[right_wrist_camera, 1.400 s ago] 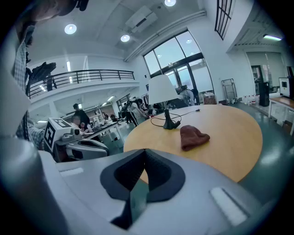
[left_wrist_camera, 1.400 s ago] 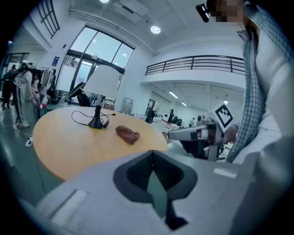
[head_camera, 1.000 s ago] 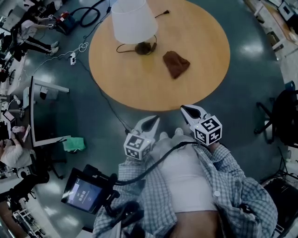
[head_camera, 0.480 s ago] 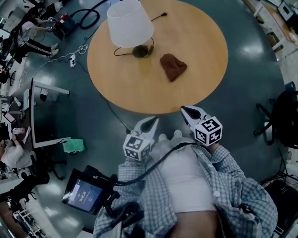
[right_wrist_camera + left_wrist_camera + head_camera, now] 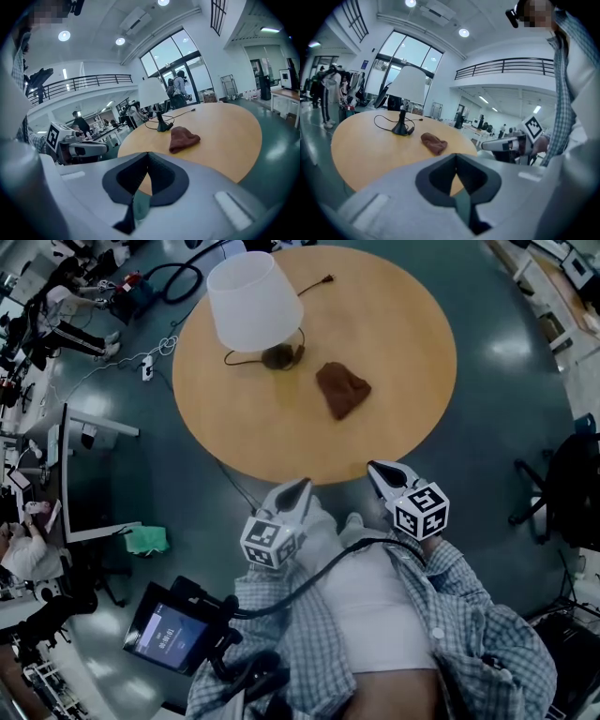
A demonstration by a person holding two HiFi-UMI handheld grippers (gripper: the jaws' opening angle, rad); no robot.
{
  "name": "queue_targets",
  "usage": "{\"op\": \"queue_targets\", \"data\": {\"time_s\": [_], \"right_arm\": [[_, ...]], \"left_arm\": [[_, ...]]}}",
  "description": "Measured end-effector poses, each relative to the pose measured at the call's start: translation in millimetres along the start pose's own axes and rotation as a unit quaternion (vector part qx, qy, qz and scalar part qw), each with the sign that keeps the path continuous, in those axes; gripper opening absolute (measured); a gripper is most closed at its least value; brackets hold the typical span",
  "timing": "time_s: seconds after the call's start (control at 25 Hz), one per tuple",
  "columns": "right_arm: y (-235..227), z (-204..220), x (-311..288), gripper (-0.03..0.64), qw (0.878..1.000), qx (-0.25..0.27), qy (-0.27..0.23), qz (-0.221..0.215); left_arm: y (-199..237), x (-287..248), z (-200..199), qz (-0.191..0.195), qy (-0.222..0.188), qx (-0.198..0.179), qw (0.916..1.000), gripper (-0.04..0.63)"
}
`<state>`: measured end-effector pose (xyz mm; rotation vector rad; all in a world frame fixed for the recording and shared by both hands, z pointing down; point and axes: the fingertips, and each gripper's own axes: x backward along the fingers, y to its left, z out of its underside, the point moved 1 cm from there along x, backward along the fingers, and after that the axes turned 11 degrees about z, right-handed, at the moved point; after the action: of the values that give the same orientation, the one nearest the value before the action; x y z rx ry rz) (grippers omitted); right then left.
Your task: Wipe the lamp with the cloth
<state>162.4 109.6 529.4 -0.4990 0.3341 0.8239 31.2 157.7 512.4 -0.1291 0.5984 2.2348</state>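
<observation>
Head view: crumpled brown cloth is lying on round wooden table, near white-shaded lamp | left gripper, right gripper both sitting closed, empty | cloth's probably soft and floppy, I'd be pinching its bunched middle

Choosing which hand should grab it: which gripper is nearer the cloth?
Right, slightly. The right gripper is by the near edge of the table, cloth ahead-left. The left gripper is farther back, cloth ahead-right.

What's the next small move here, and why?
Probably open the right gripper and reach toward the brown cloth: that gripper and the left gripper are shut and empty, and the cloth lies untouched on the table near the lamp.
</observation>
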Motion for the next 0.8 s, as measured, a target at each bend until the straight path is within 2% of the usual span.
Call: {"op": "queue_targets", "data": {"time_s": [0.32,0.48,0.68,0.8], "right_arm": [[5,-38,-65,0.005,1.000,0.000,-0.006,0.018],[15,-68,-97,0.005,0.998,-0.013,-0.035,0.044],[21,-84,-116,0.005,0.996,-0.015,-0.046,0.075],[24,-84,-127,0.005,0.996,-0.021,-0.036,0.078]], "left_arm": [[68,-6,-33,0.016,-0.010,0.004,0.9998,0.003],[116,-2,-58,0.031,-0.022,0.016,0.9991,0.005],[148,-6,-63,0.056,0.009,0.006,0.9984,0.004],[158,-13,-63,0.064,0.012,0.014,0.9978,0.004]]}}
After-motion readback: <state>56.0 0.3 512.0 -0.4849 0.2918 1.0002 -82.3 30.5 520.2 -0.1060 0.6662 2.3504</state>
